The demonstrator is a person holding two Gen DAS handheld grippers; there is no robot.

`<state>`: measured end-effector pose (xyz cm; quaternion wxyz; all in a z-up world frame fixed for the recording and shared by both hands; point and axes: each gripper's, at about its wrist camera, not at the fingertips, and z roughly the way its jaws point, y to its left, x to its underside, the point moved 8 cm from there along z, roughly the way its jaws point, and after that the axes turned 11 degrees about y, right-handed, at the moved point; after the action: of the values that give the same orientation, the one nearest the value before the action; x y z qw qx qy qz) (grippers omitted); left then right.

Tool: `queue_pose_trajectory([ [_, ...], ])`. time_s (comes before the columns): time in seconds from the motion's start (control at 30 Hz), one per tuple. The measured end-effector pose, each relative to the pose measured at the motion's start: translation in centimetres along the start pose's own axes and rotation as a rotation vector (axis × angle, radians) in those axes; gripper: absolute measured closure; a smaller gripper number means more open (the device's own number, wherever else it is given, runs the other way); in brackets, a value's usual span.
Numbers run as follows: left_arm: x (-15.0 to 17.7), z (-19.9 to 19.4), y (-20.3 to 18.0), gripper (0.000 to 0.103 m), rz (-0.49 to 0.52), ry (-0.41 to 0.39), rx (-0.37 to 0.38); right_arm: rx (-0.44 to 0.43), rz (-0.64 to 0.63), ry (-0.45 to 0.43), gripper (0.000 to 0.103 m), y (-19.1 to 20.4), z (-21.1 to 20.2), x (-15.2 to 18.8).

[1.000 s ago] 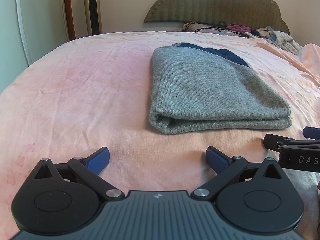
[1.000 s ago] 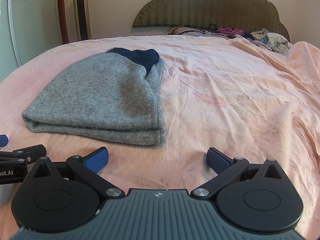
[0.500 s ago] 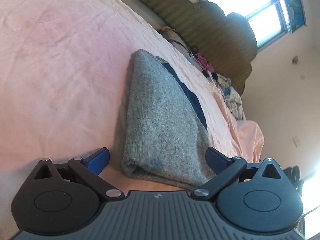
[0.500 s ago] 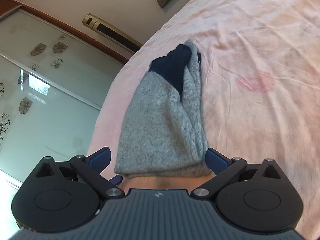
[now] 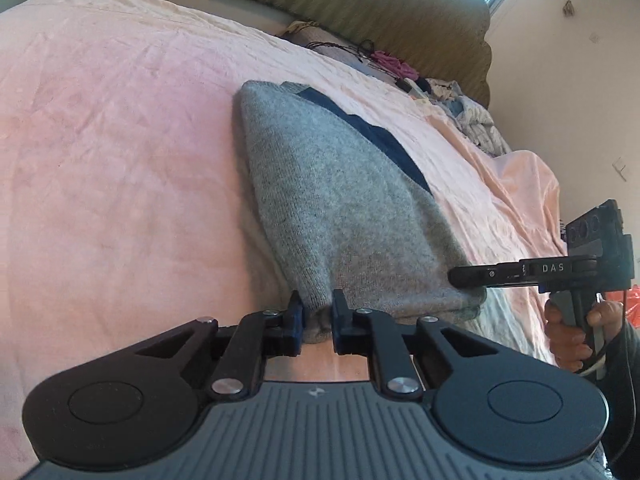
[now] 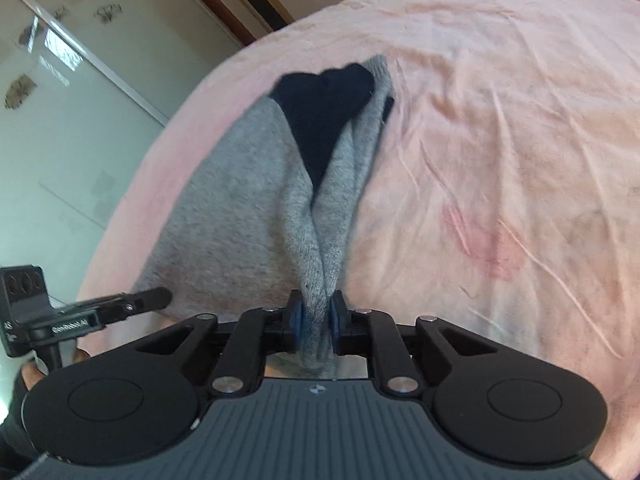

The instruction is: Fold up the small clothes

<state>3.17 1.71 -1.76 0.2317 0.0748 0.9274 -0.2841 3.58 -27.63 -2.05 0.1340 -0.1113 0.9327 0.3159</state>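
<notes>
The side of the right gripper, seen from the left wrist camera, carries the white letters "DAS"; the side of the left gripper, seen from the right wrist camera, carries small white print that is too blurred to read with certainty.

There are two grippers and one garment. Each gripper is black, with hinged link arms, round silver pivot pins, two flat disc housings and a grey ribbed body. Their pads are blue.

The garment is a folded grey knit sweater with a dark navy panel at its far end. It is a soft, fine-ribbed wool-like knit, lying in a roughly rectangular bundle on a wrinkled pink bedsheet, which looks soft and has faint reddish marks.

Both sets of jaws have just been closing. The left gripper's jaws now pinch the near left corner of the sweater's folded edge, with knit bunched between the pads. The right gripper's jaws pinch the near right corner, the fabric gathered into a narrow twisted ridge running up from the pads. A hand holds the right gripper's handle.

At the far end stands a scalloped, striped padded headboard, with a heap of assorted clothes in front of it.
</notes>
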Motion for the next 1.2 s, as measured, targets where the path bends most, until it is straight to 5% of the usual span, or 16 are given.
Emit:
queue_pose_trajectory([
  [0.07, -1.2, -1.2, 1.0, 0.061, -0.033, -0.014, 0.038, -0.063, 0.02, -0.024, 0.048, -0.1, -0.9, -0.8],
  [0.1, -2.5, -1.8, 1.8, 0.025, -0.071, -0.052, 0.055, -0.076, 0.015, -0.066, 0.018, 0.1, -1.8, -1.6],
  [0.17, -5.4, -2.8, 3.2, 0.0, -0.128, -0.172, 0.088, -0.135, -0.003, -0.196, 0.001, 0.2, -4.0, -3.8],
  [0.27, -9.5, 0.2, 4.2, 0.001, -0.194, -0.122, 0.182, -0.224, 0.068, -0.221, 0.004, -1.4, -4.0, -8.6],
  [0.4, -12.0, 6.7, 4.0, 0.001, -0.214, 0.014, 0.221, -0.151, 0.135, -0.134, 0.012, -3.6, 0.4, -13.5],
  [0.5, -12.8, 8.4, 3.0, 0.005, -0.181, -0.01, 0.265, -0.182, 0.112, -0.113, 0.01, -3.5, 3.3, -14.4],
  [0.53, -12.8, 8.7, 2.6, 0.018, -0.159, -0.01, 0.255, -0.218, 0.115, -0.111, 0.01, -3.0, 3.9, -14.4],
  [0.57, -12.8, 9.2, 2.6, 0.071, -0.138, 0.003, 0.211, -0.238, 0.118, -0.111, 0.015, -2.7, 4.3, -14.2],
  [0.63, -12.8, 9.2, 2.7, 0.076, -0.113, -0.005, 0.143, -0.215, 0.093, -0.07, 0.066, -1.9, 5.4, -13.8],
  [0.7, -13.0, 7.5, 2.3, 0.079, -0.054, -0.042, 0.094, -0.197, 0.053, -0.088, 0.069, -1.0, 5.5, -13.6],
  [0.87, -14.3, 2.9, 3.4, 0.079, 0.024, -0.113, 0.046, -0.231, -0.046, -0.156, 0.069, 3.0, 3.6, -14.8],
  [0.97, -14.2, 3.0, 6.6, 0.067, -0.083, -0.082, -0.048, -0.264, -0.024, -0.148, 0.06, 3.5, 5.0, -16.2],
  [1.0, -13.6, 3.5, 7.6, 0.052, -0.141, -0.022, -0.035, -0.251, 0.011, -0.127, 0.049, 3.1, 5.9, -16.4],
  [1.07, -11.7, 2.7, 8.4, 0.044, -0.228, -0.008, 0.058, -0.196, 0.077, -0.096, 0.038, 2.0, 6.8, -15.8],
  [1.1, -10.4, 2.0, 8.3, 0.029, -0.241, -0.014, 0.108, -0.205, 0.089, -0.091, 0.038, 1.7, 6.6, -15.1],
  [1.2, -7.3, 1.1, 7.1, 0.019, -0.278, 0.003, 0.235, -0.264, 0.083, -0.058, 0.037, 1.7, 5.4, -11.7],
])
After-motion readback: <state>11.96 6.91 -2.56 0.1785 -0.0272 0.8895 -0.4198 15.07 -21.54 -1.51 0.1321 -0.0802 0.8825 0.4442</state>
